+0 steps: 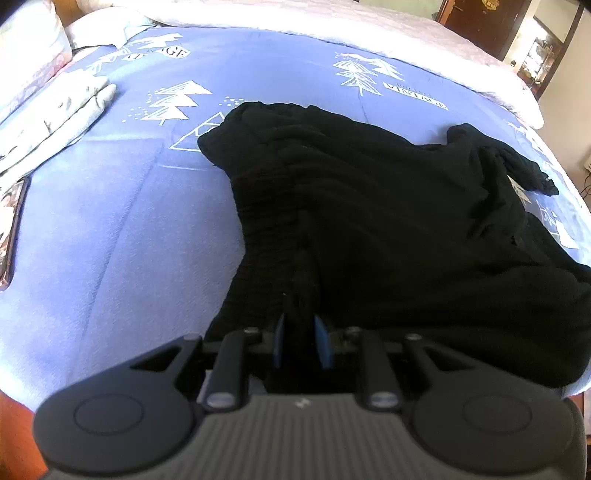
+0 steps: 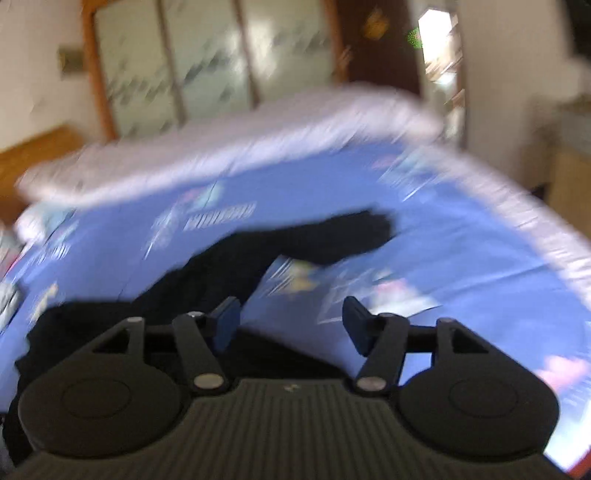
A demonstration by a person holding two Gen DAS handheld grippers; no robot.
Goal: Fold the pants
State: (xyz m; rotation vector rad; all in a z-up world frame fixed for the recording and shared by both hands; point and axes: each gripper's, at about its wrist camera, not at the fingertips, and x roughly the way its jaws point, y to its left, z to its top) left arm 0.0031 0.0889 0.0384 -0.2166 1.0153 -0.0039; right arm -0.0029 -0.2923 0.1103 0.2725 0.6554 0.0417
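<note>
Black pants (image 1: 369,206) lie bunched and wrinkled on the blue bed sheet (image 1: 122,206). My left gripper (image 1: 301,332) is at their near edge, shut on a pinched ridge of the black fabric between its blue pads. In the blurred right wrist view the pants (image 2: 229,266) stretch from the lower left toward a dark end at centre right. There my right gripper (image 2: 290,317) stands open above the sheet (image 2: 461,258) with nothing between its fingers, the fabric lying just left of and below it.
Folded pale clothes (image 1: 62,110) and a phone (image 1: 9,229) lie at the sheet's left side. A white quilt (image 1: 332,26) runs along the far edge. A wooden door (image 1: 480,18) and glass wardrobe doors (image 2: 207,62) stand beyond the bed.
</note>
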